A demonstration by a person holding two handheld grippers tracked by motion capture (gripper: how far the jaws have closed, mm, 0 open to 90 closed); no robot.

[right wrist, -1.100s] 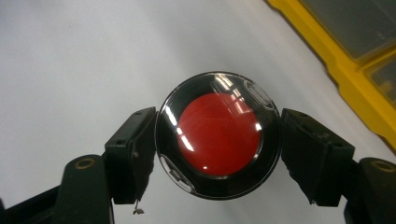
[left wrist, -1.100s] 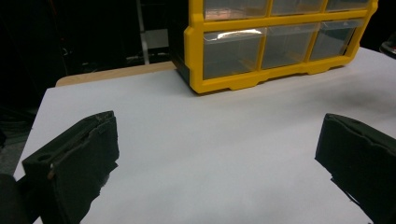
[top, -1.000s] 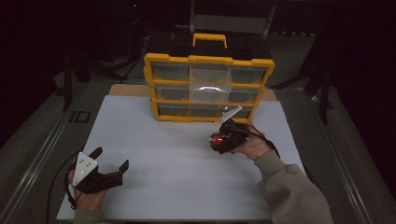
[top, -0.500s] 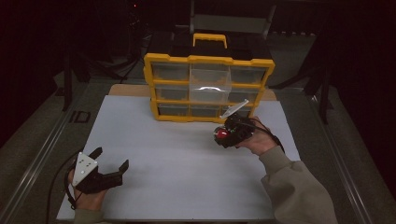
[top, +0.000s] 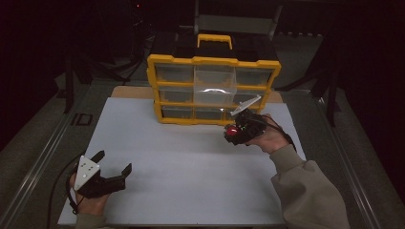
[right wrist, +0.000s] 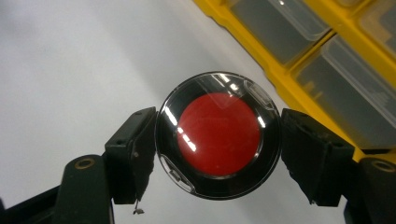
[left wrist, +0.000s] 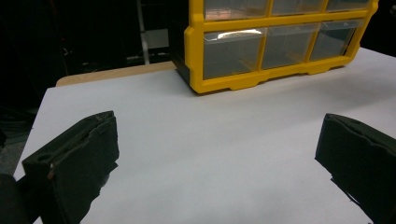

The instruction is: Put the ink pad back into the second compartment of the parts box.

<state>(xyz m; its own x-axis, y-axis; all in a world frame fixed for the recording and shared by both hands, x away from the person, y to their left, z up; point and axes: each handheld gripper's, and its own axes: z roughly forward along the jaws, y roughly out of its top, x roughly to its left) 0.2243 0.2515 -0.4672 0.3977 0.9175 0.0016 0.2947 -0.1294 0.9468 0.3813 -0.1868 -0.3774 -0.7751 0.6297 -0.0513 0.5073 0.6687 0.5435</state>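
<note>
- While I've got both grippers up, biggest thing first: the white table top (top: 191, 157) takes up most of the high view, with bare space between my two hands.
- Next down is the yellow drawer organiser (top: 213, 90), standing upright at the far edge of the white surface, black-and-yellow handle on top, clear drawers in three rows. From the left gripper view I see its bottom corner and lower drawers off to the upper right.
- My right gripper (top: 237, 134) hangs just in front of the organiser's lower right corner, lifted off the table. Its jaws are clamped on the round red puck (right wrist: 218, 134), one pad on each side of the rim.
- My left gripper (top: 112, 168) sits near the front left corner of the table, well apart from everything else. Jaws are spread wide with nothing in between, just white table.
- Smallest: that puck is a red disc in a black ring under a clear, shiny cover. It's in the air, touching only the pads.
</note>
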